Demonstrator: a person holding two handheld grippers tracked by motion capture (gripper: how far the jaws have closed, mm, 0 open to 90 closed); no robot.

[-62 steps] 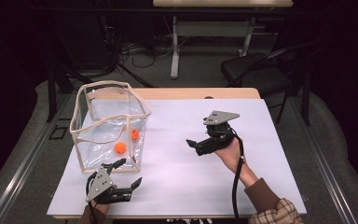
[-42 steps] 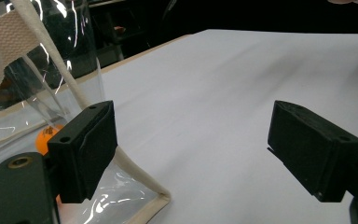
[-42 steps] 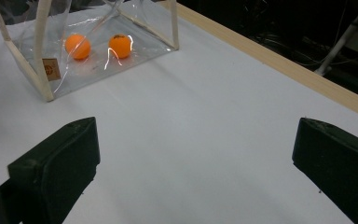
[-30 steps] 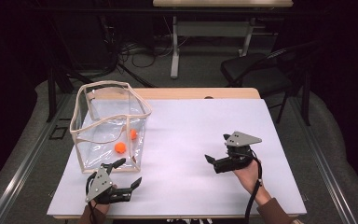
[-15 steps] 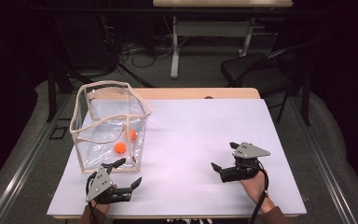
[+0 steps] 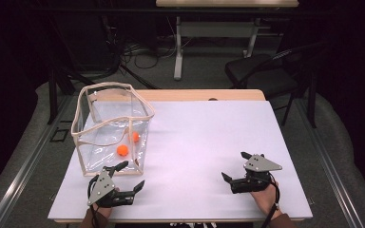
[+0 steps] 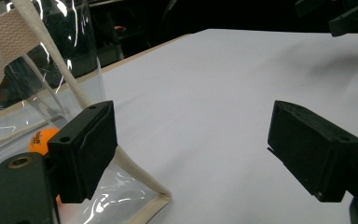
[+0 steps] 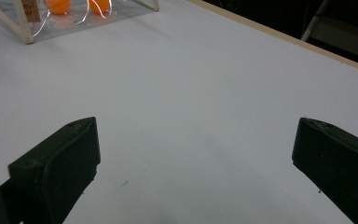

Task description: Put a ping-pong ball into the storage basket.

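A clear plastic bag (image 6: 100,124) with cream trim stands open at the table's left side. Two orange balls (image 6: 122,150) (image 6: 134,137) lie inside on its bottom. My left gripper (image 6: 134,174) rests open just in front of the bag's near corner, nothing between its jaws. In the left gripper view, that gripper (image 7: 193,140) has the bag's corner trim (image 7: 137,175) by one jaw and a ball (image 7: 41,139) behind it. My right gripper (image 6: 233,165) sits open at the near right, empty. In the right gripper view, its jaws (image 8: 196,154) frame bare table, with the bag (image 8: 21,23) and balls (image 8: 58,4) far off.
The white tabletop (image 6: 204,137) spreads between the two grippers, with a wooden edge (image 6: 204,95) at the far side. Beyond the table stand a black chair (image 6: 266,71) and a desk leg (image 6: 178,47), with cables on the floor.
My right gripper has come from the middle right of the table back and down toward the near right edge. The left gripper, bag and balls have stayed put.
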